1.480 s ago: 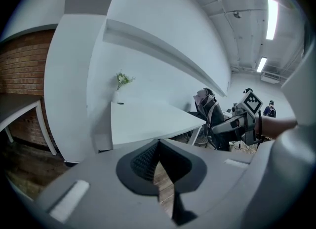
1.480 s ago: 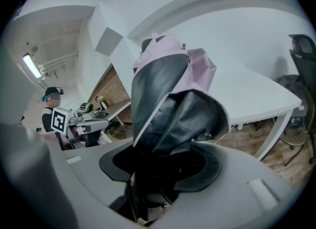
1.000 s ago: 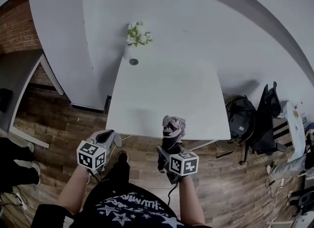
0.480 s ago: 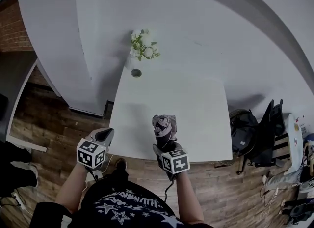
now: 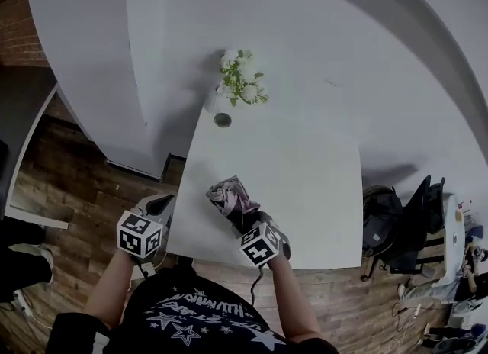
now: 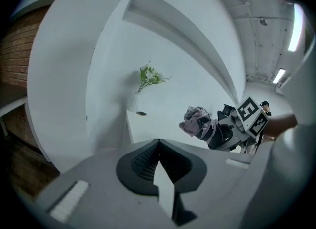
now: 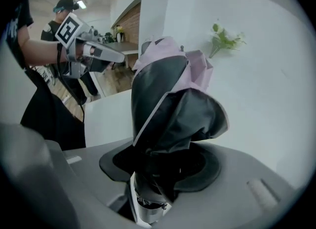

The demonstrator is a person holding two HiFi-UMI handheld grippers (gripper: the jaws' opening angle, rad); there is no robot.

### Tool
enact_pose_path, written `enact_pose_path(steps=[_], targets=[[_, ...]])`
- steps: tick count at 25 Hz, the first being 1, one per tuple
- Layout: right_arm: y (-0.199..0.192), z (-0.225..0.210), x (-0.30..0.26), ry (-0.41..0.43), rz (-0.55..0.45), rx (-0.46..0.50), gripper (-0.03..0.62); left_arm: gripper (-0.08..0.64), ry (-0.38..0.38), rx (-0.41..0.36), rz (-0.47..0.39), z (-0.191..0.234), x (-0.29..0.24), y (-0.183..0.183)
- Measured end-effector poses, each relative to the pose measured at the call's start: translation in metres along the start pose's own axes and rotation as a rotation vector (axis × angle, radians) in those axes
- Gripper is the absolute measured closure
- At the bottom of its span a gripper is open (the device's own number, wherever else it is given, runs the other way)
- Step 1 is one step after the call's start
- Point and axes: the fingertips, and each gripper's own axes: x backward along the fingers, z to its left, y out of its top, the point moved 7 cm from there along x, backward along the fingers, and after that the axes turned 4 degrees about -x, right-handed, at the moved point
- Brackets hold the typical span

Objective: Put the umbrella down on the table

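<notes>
1. Umbrella [image 5: 231, 198], folded into a pink-and-black bundle, is clamped in the right gripper [image 5: 244, 220]. The jaws pinch its handle end, so the loose fabric end sticks out ahead of them.
2. It hangs over the near edge of the white table [image 5: 305, 185], tilted toward the far left. I cannot tell whether the cloth touches the top, but I'd judge it is not yet laid down.
3. The left gripper [image 5: 158, 207] hovers just off the table's near left corner, its jaws pressed together on nothing. It seems kept aside so the right has room.
4. A vase of flowers [image 5: 240, 85] stands at the far edge, well apart, which leaves a broad bare stretch for the umbrella.
5. The next move calls for lowering it flat, then spreading the jaws. The loose fabric may flop or roll.
</notes>
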Motion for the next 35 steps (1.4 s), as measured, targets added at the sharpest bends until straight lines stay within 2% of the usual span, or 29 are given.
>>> enact_pose_path(steps=[6, 17, 21, 27, 32, 35], targets=[[0.028, 0.004, -0.035, 0.049, 0.113, 0.256, 0.357, 0.556, 0.021, 0.029, 0.01, 0.023, -0.007, -0.006], [0.059, 0.016, -0.08, 0.085, 0.224, 0.514, 0.357, 0.555, 0.035, 0.065, 0.032, 0.053, -0.016, -0.014], [0.064, 0.016, -0.084, 0.123, 0.261, 0.548, 0.356, 0.556, 0.027, 0.075, 0.026, 0.058, -0.021, -0.014], [0.068, 0.013, -0.088, 0.198, 0.317, 0.547, 0.354, 0.555, 0.001, 0.068, 0.038, 0.054, -0.025, -0.017], [0.072, 0.011, -0.093, 0.259, 0.359, 0.554, 0.351, 0.557, 0.005, 0.046, 0.061, 0.059, -0.024, -0.017], [0.073, 0.01, -0.094, 0.266, 0.363, 0.545, 0.348, 0.556, 0.018, 0.046, 0.053, 0.062, -0.022, -0.014]])
